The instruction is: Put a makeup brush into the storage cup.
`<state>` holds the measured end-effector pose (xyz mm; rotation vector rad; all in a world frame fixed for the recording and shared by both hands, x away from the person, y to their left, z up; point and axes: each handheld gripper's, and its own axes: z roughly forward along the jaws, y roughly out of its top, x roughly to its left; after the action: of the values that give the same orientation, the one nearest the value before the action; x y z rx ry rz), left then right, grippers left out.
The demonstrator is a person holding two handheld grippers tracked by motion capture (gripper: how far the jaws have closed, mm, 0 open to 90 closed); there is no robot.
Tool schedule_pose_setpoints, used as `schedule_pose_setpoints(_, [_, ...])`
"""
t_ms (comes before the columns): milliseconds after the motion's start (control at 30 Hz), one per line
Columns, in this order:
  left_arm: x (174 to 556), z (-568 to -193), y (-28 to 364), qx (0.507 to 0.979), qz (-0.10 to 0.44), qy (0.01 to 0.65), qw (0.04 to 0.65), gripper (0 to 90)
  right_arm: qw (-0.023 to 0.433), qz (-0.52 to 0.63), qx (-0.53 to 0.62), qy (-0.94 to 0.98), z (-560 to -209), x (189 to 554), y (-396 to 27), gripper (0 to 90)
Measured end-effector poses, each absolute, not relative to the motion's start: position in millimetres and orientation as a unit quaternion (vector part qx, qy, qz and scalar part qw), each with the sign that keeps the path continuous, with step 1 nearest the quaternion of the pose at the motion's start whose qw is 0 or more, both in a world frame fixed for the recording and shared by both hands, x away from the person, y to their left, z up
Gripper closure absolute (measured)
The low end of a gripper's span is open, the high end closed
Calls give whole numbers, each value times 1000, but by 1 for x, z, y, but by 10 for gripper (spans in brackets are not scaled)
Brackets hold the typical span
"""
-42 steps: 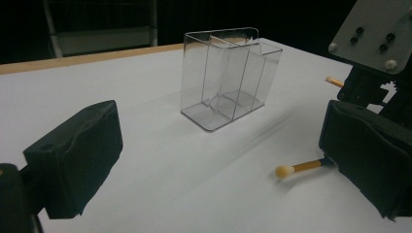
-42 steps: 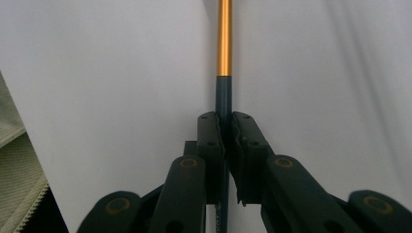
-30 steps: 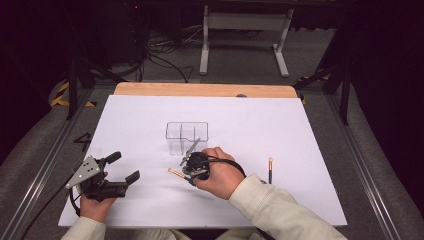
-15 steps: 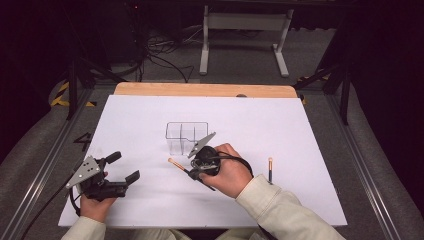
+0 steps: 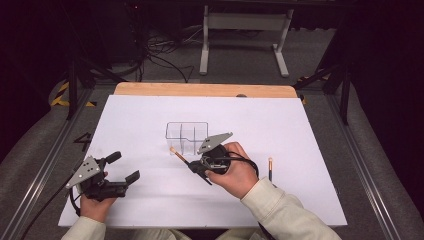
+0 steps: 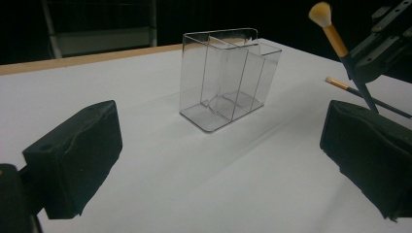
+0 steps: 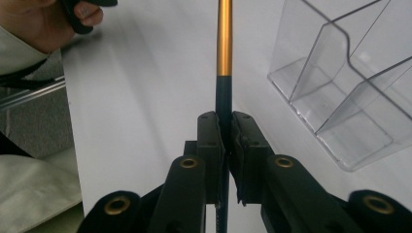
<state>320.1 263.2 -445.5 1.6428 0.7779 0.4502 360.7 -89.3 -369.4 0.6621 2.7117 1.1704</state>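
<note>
The organizer (image 5: 187, 137) stands on the table (image 5: 310, 200) just beyond the right gripper's fingers (image 7: 214, 141), which pinch a brush (image 5: 179, 155); another brush (image 5: 270, 168) lies behind them.

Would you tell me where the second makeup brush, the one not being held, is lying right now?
In the high view, the spare makeup brush lies on the white table cover, just right of the person's right hand.

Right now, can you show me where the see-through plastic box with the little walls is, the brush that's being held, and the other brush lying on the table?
Clear plastic divided box (image 6: 228, 77), left gripper view, front wall.
Held gold-and-black makeup brush (image 7: 224, 43), right gripper view, gold handle.
Second thin brush on the white table (image 5: 270, 169), high view, mid-handle.
</note>
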Motion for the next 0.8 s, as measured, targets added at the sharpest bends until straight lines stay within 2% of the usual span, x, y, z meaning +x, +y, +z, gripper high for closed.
schedule_pose_setpoints(367, [321, -446, 263, 709, 190, 333, 592, 26, 69, 448, 213, 866, -365, 358, -99, 834])
schedule_pose_setpoints(800, [320, -446, 263, 709, 189, 332, 593, 29, 106, 519, 203, 824, -356, 355, -107, 834])
